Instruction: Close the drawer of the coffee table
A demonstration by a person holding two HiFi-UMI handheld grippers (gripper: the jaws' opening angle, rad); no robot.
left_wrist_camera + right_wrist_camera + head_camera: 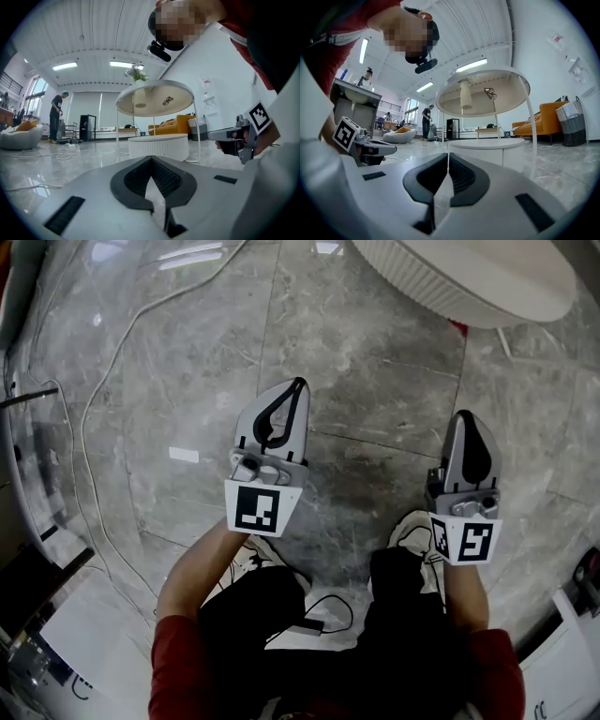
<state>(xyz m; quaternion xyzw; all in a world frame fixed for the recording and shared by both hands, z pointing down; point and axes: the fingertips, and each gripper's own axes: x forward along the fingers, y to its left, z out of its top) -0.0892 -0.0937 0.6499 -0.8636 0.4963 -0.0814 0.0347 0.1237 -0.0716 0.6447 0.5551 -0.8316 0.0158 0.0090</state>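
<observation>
Both tools hover over the grey marble tile floor [187,362], pointing ahead. The left gripper [298,382] [151,158] has its jaws pressed together with nothing between them. The right gripper [466,414] [448,154] is the same, jaws together and empty. The white round coffee table with ribbed sides [469,277] [158,146] [487,150] sits ahead, slightly right, apart from both tips. No view lets me make out its drawer.
</observation>
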